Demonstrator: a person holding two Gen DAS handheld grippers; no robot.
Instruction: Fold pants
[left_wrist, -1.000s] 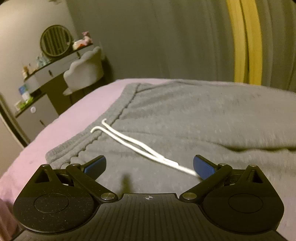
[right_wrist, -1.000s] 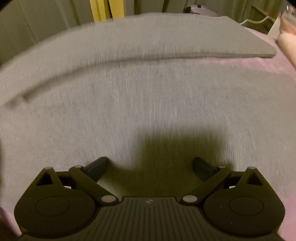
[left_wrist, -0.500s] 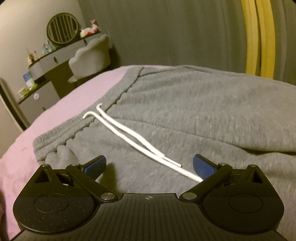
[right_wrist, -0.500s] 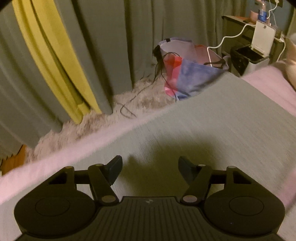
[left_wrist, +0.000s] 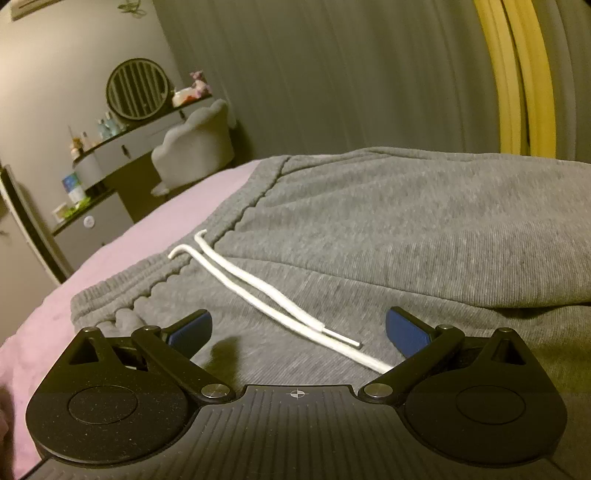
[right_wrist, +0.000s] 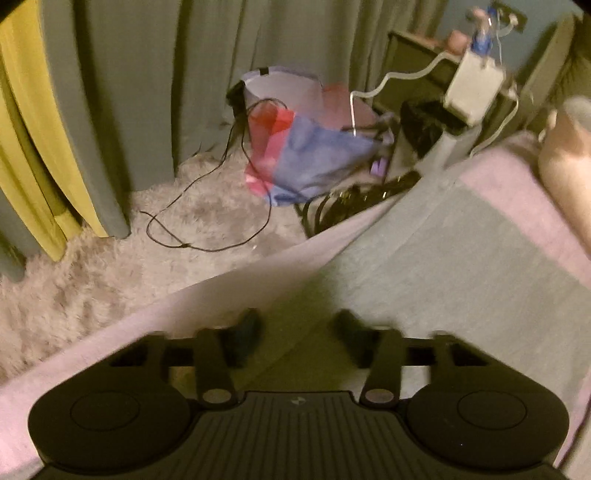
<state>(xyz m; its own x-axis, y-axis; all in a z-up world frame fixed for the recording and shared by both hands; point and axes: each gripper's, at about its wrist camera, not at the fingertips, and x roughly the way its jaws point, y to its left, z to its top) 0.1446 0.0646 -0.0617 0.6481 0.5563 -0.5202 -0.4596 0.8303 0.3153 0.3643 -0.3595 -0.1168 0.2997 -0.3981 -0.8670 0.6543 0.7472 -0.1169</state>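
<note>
**Two grippers over the grey pants on the pink bed**

I look through my left gripper (left_wrist: 298, 328) first. Its two blue pads (left_wrist: 404, 330) stand wide apart and they hold nothing. Right under them lie the soft grey sweatpants (left_wrist: 406, 236), spread flat on the pink bed sheet (left_wrist: 155, 236). The white drawstring (left_wrist: 258, 291) runs across the cloth in two long lines, and one of its stiff tips lies between my pads. The other line runs on under the right finger. A little further off I see the bumpy stretchy waistband (left_wrist: 155, 273), near the left side of the bed. A fold of grey cloth lies on top on the right. Far behind are the small grey padded chair (left_wrist: 195, 147), the desk with the round mirror (left_wrist: 138, 90), and the grey curtain with a yellow stripe (left_wrist: 517, 74).

Now my right gripper (right_wrist: 295, 334). The picture is blurry. Its dark fingers (right_wrist: 245, 338) have just been closing and now stand close together with a small gap left. I see no cloth pinched between them. They hang over the far edge of the grey pants, close to the edge of the bed. Past the edge is the fluffy pale rug (right_wrist: 110, 258) with a thin black cable (right_wrist: 207, 206) on it. Further back sit a red and blue cloth bag (right_wrist: 306, 158) and a white box with cords (right_wrist: 474, 92).
</note>
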